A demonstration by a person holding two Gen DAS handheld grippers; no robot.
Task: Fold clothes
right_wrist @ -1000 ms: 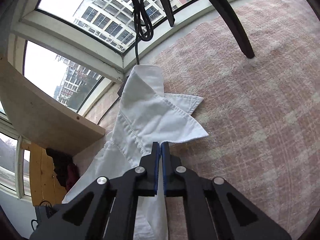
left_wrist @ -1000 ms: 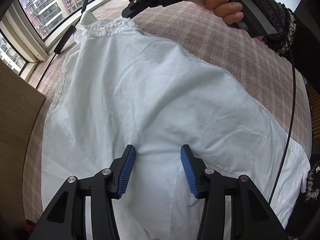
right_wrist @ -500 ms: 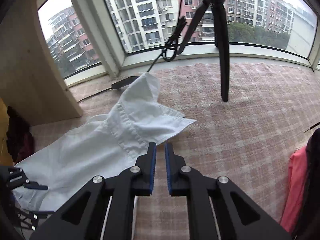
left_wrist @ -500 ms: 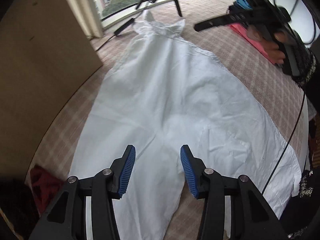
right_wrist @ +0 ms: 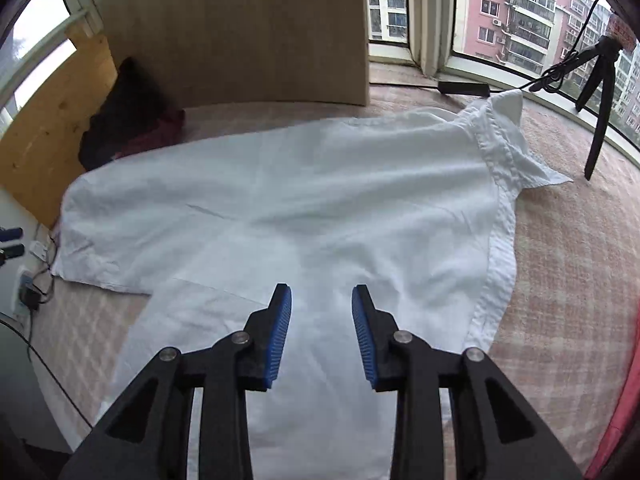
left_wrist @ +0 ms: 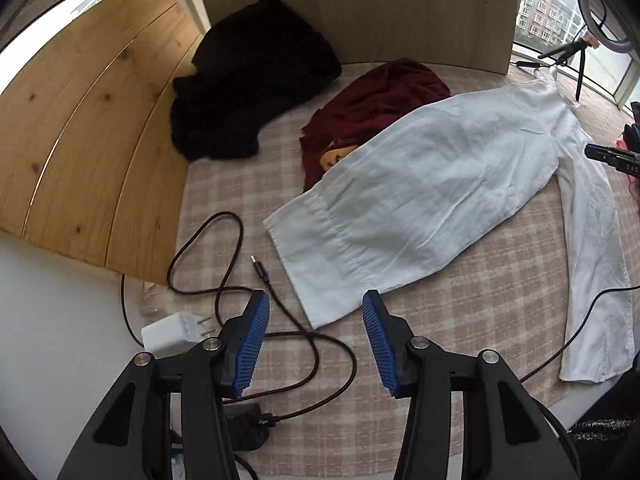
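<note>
My left gripper [left_wrist: 316,340] hangs with fingers wide, holding nothing, over the checked cloth [left_wrist: 480,312]; the shirt's [left_wrist: 432,184] hem corner lies at 12 o'clock just beyond the tips. A cable [left_wrist: 224,264] loops at 10 o'clock. My right gripper [right_wrist: 322,336] is also wide and empty above the shirt, collar [right_wrist: 508,148] at 2 o'clock.

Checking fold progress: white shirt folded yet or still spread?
Spread. The white shirt lies flat on the checked cover, one sleeve stretched out, collar open; no fold visible.

Perhaps "DAS" on right gripper [left_wrist: 616,159]
</note>
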